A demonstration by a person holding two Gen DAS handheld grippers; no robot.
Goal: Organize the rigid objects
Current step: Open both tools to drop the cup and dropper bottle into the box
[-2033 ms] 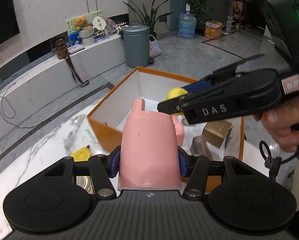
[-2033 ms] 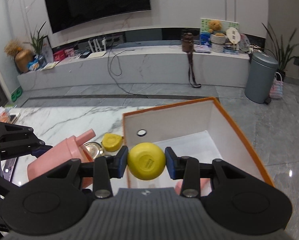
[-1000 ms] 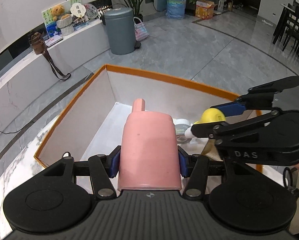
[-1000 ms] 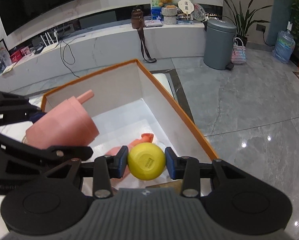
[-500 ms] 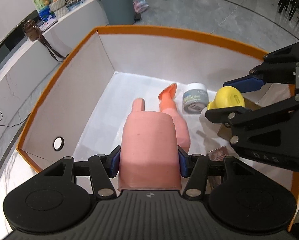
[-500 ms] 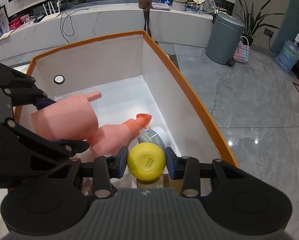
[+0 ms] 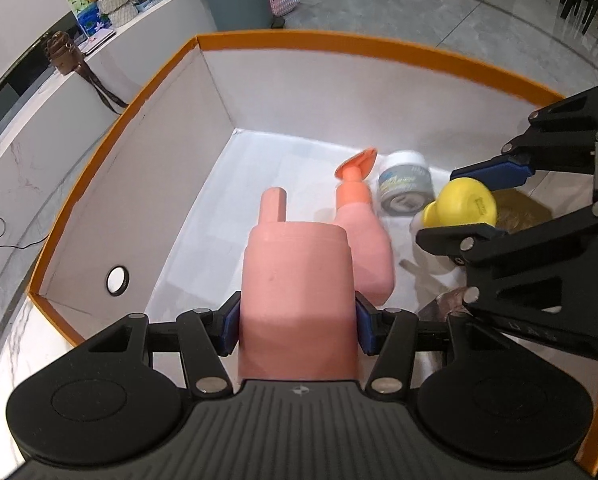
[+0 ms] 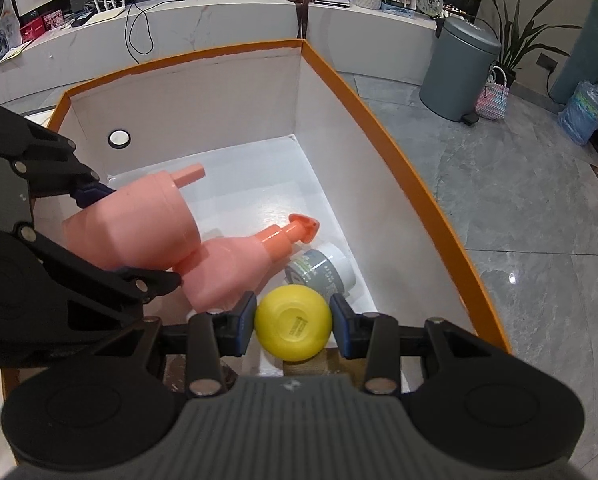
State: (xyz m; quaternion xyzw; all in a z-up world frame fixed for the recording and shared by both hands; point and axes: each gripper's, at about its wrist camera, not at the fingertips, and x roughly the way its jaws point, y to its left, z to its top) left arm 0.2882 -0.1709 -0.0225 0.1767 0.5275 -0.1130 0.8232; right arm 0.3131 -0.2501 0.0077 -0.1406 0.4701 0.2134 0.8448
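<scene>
My left gripper (image 7: 297, 326) is shut on a pink bottle (image 7: 297, 280) with a short stub neck, held over the inside of the orange-rimmed white box (image 7: 339, 46). The same pink bottle (image 8: 135, 224) shows at the left of the right wrist view. My right gripper (image 8: 293, 326) is shut on a small yellow round container (image 8: 293, 328), low over the box's right side; from the left wrist view that yellow container (image 7: 465, 204) hangs at the right. On the box floor lie a pink pump bottle (image 7: 361, 232) and a grey jar (image 7: 405, 186).
A gold box (image 7: 521, 208) and a brown item (image 7: 443, 306) lie in the box under the right gripper. The box's left floor half (image 7: 219, 232) is bare. Marble tabletop (image 7: 7, 356) borders the box; a grey bin (image 8: 461, 68) stands on the floor beyond.
Both grippers have sunk and tipped downward into the box, each keeping its object. The box floor with the pump bottle and jar has come into fuller view.
</scene>
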